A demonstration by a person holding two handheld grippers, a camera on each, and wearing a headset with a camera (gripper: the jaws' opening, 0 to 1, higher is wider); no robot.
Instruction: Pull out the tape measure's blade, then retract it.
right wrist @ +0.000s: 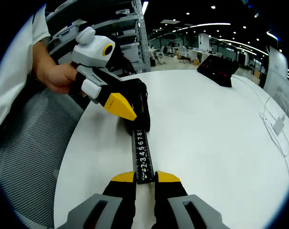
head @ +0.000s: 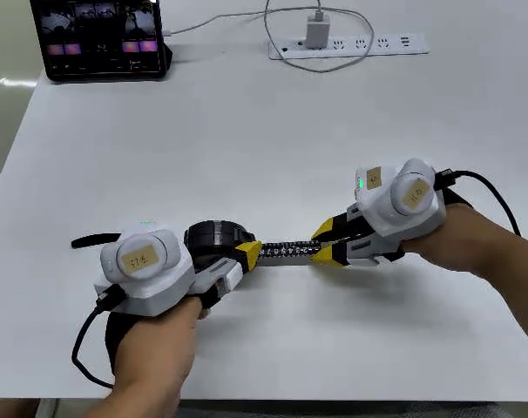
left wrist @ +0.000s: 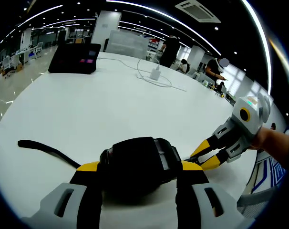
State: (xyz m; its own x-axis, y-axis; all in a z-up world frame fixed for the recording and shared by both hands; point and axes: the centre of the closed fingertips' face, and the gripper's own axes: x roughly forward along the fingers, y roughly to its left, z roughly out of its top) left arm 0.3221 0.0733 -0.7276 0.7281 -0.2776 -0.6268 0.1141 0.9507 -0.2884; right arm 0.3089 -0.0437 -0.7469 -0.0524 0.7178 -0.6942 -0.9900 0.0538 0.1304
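My left hand-held gripper (left wrist: 140, 168) clamps the tape measure (head: 213, 237). My right hand-held gripper (right wrist: 145, 177), at its 3 o'clock, pinches the blade (right wrist: 140, 152), partly drawn. Retraction remains.

The tape measure (head: 216, 237) lies left of its blade (head: 286, 251).

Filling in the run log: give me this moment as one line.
left gripper: shut on case | right gripper: shut on blade end | blade: partly out, stretched between grippers
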